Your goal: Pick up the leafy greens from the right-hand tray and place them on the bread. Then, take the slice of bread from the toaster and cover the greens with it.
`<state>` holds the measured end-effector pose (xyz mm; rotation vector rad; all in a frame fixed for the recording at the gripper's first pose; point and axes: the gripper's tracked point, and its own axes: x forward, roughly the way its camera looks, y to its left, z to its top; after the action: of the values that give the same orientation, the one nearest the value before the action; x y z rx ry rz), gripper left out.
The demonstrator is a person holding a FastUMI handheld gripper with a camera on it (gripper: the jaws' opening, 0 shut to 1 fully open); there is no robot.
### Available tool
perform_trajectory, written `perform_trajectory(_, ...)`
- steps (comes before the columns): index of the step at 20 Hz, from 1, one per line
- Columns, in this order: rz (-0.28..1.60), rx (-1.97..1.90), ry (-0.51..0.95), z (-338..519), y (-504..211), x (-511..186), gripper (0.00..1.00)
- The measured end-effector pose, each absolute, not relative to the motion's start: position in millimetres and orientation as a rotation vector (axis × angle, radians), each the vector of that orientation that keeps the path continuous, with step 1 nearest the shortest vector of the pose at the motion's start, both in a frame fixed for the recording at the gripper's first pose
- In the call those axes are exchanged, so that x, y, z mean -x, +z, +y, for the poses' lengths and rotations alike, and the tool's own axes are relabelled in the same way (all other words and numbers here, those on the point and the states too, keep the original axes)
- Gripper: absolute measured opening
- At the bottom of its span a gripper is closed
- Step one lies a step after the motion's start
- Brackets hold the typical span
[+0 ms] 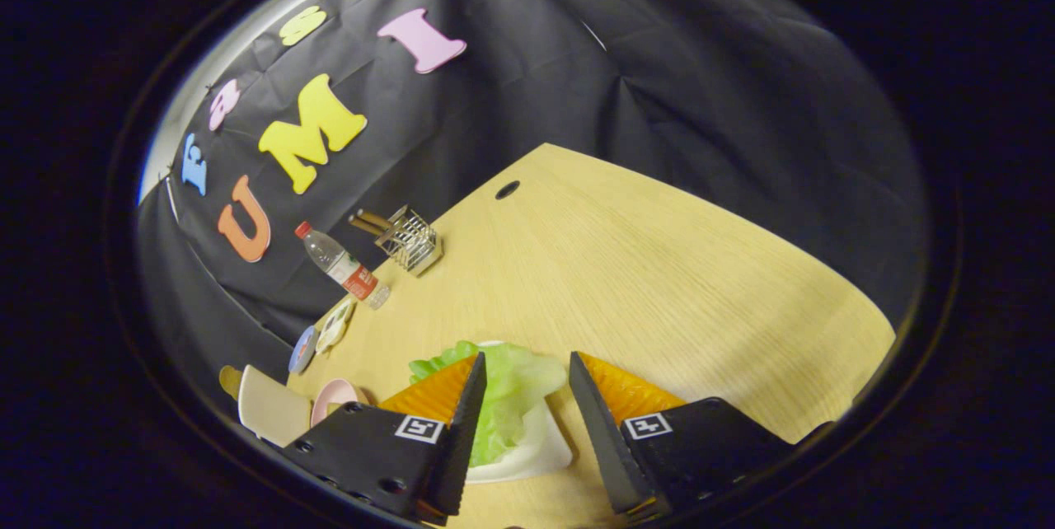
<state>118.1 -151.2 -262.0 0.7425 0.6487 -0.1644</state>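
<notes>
Gripper (527, 376) fingers spread wide, holding nothing; leafy greens (503, 397) lie directly between fingers, on white tray (536, 455) on counter (643, 265); left finger overlaps leaf edge, right finger stands apart; greens' long axis runs along fingers; contact cannot be told

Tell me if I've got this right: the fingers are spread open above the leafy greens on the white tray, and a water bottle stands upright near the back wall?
Nearly. In the gripper view the water bottle lies tilted on its side near the wall, not upright. The rest holds: the gripper is open above the leafy greens on the white tray.
</notes>
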Motion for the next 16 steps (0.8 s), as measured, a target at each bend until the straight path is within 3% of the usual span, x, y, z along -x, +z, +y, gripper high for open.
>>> perform_trajectory(4,0.671,-0.788,-0.192,-158,-270,-122,0.36)
perform_trajectory(6,0.645,-0.769,-0.2,-163,-267,-124,0.34)
perform_trajectory(7,0.643,-0.751,-0.191,-166,-264,-121,0.02)
perform_trajectory(16,0.477,-0.762,-0.082,-143,-193,-122,0.0)
